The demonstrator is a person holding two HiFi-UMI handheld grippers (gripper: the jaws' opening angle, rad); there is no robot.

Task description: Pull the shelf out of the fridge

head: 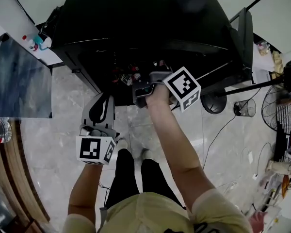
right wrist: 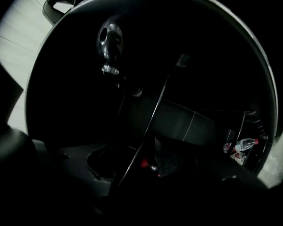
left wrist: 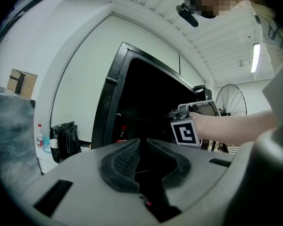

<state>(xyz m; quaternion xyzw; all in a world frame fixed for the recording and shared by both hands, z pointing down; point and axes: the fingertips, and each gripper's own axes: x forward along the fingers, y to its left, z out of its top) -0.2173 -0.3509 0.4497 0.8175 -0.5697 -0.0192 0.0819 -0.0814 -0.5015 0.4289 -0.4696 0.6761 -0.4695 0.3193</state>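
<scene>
Right gripper view: right gripper point(right wrist: 136, 165) jaws apart astride the shelf point(right wrist: 152, 117) edge inside the fridge point(head: 136, 28); left gripper point(left wrist: 142, 149) narrowly parted, empty, outside.

1. No readable text, brand name or number in any of my views.
2. Right cube point(head: 183, 88) and left cube point(head: 93, 149): black-and-white square markers only.
3. Bottles point(head: 34, 41), upper left of head view: labels too small.

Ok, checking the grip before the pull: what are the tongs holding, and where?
Left tongs: nothing. Right tongs straddle the thin pale edge of the dark fridge shelf; it is too dark to tell whether they are clamped.
</scene>
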